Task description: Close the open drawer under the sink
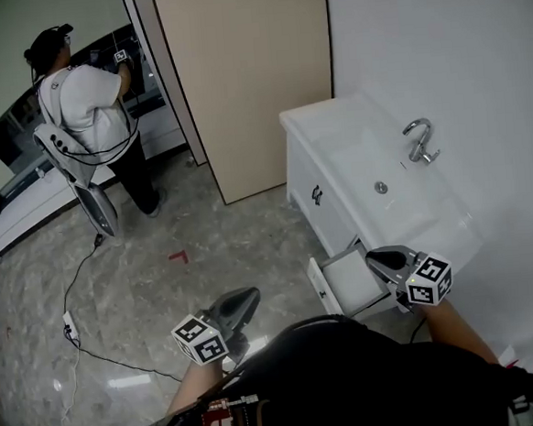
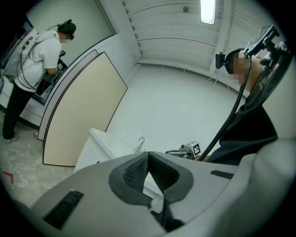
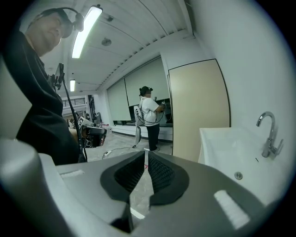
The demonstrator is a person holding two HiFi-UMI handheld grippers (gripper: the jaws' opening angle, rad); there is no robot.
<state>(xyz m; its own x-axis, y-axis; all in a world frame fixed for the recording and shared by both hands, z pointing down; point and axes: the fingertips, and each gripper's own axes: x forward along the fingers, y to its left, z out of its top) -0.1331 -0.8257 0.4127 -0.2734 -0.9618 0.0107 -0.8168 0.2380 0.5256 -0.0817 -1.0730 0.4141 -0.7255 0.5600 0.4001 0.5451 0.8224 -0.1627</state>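
Near right hand-held gripper point(image 1: 375, 259): open drawer point(image 1: 347, 284).

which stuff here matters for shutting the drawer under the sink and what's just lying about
For the job: open drawer, sink cabinet, right hand-held gripper, left hand-held gripper, both shut.
Just lying about: power strip, red floor mark, beige panel, faucet, another person.

Head camera looks steeply down on the sink point(image 1: 353, 145). Gripper cameras peer closely past their fingers point(image 2: 134, 173); all share the faucet point(image 1: 419, 140).
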